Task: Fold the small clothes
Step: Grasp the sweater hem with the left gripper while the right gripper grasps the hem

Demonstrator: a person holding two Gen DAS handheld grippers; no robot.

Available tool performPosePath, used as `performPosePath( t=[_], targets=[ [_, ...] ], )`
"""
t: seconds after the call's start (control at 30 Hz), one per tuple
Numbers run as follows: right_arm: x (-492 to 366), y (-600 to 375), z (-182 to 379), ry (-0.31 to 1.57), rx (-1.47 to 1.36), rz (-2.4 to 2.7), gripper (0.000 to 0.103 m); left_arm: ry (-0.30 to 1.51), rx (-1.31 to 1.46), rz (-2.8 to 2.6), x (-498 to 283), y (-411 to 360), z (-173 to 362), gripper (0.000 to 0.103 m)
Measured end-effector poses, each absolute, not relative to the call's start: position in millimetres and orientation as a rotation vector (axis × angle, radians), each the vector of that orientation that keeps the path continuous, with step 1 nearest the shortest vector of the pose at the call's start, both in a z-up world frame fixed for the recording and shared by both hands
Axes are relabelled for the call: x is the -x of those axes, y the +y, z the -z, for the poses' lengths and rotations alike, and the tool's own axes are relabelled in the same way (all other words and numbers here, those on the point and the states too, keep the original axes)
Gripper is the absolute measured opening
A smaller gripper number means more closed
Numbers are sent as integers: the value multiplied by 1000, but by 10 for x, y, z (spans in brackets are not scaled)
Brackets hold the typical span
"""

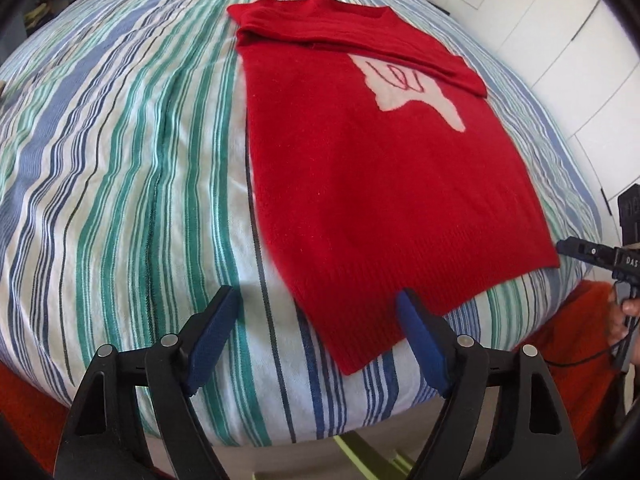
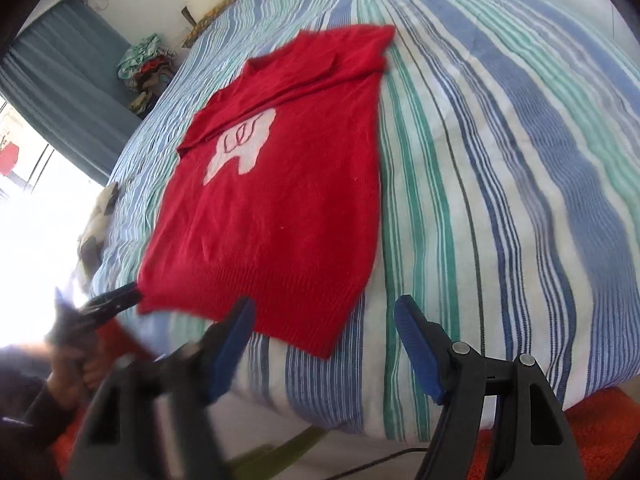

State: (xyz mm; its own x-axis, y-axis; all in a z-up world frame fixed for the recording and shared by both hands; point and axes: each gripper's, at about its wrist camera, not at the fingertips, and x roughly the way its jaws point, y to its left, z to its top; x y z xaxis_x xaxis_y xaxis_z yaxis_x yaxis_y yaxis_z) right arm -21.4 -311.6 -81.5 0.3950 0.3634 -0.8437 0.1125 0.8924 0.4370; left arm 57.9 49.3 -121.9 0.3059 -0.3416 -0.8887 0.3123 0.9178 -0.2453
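Knit red sweater [image 1: 372, 184] lies flat on striped bedspread [image 1: 120, 160], sleeves already folded across chest, hem nearest both grippers. Looks soft, light, floppy; best pinched at the 2 hem corners. Left gripper [image 1: 316, 332] & right gripper [image 2: 324, 340] both spread wide, holding nothing. Sleeve ends under folds hidden; left edge of right-wrist view blurred, glare-washed.

A striped bed [image 1: 120, 160] carries a red sweater [image 1: 360, 180] lying flat, sleeves folded in.

A bed [image 2: 520, 160] with a striped cover fills the room. Beside the bed stand white cupboard doors [image 1: 560, 40]. Beyond its far side, a bright window [image 2: 24, 208] with a blue-grey curtain [image 2: 60, 92].
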Motion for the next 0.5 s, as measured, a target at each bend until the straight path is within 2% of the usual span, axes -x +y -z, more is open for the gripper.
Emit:
performPosePath(
  t=[0.23, 0.33, 0.37, 0.4, 0.43, 0.47, 0.5],
  targets=[
    [224, -3109, 1164, 1201, -734, -253, 65, 1204, 127, 457, -613, 587, 1226, 82],
    [199, -3055, 1272, 1219, -723, -236, 54, 1199, 69, 451, -614, 493, 1237, 69],
    [192, -3043, 1290, 1219, -727, -235, 49, 1199, 45, 455, -606, 450, 1233, 57],
    [191, -3023, 1287, 1216, -729, -237, 43, 1202, 24, 458, -600, 414, 1234, 37],
    [186, -3006, 1287, 1216, -725, -244, 25, 1208, 18, 466, -590, 391, 1234, 25],
    [183, -2991, 1289, 1224, -716, -253, 9, 1218, 31, 478, -587, 389, 1232, 6],
    [179, -2976, 1279, 1228, -706, -256, 6, 1225, 45, 476, -583, 401, 1218, 6]
  ],
)
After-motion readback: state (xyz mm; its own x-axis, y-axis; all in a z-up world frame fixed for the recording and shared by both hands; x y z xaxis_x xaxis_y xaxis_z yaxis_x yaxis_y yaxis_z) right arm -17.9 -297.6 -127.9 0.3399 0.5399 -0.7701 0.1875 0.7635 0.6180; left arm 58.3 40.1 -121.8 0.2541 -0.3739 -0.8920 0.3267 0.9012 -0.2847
